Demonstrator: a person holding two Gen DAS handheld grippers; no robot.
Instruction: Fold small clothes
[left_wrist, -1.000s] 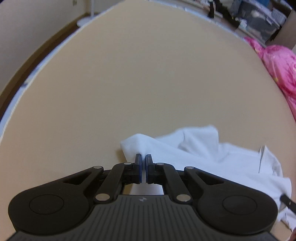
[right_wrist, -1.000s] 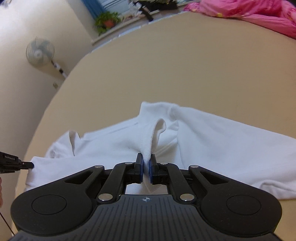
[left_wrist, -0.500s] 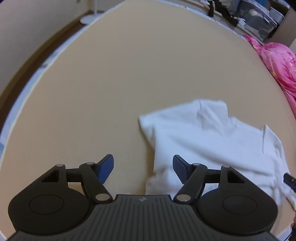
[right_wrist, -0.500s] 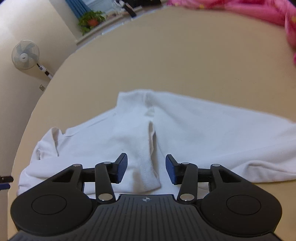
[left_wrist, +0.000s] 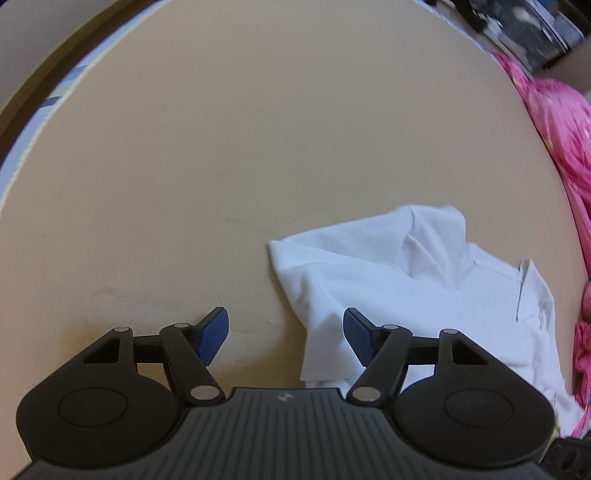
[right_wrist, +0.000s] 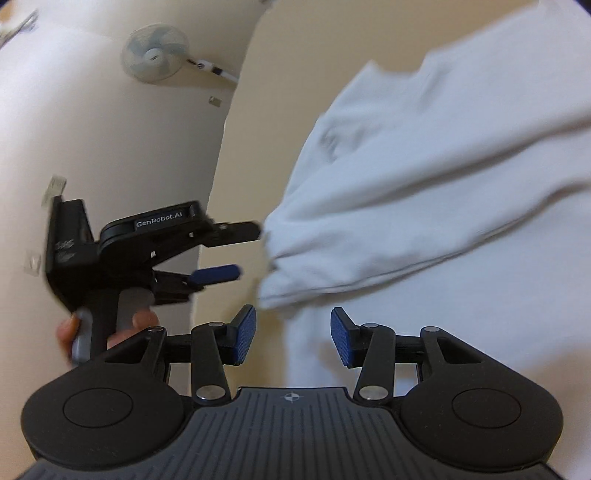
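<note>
The white shirt (left_wrist: 417, 291) lies flat on the tan bed (left_wrist: 221, 166), stretched out long toward the pink blanket (left_wrist: 561, 140). Our left gripper (left_wrist: 284, 332) hangs over its near corner, jaws wide apart and holding nothing. Our right gripper (right_wrist: 293, 334) is just as close, jaws apart and empty, above a folded edge.

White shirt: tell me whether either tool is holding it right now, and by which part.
Nothing is held. Both the left tool and the right tool are open, and the white shirt lies loose on the bed.
</note>
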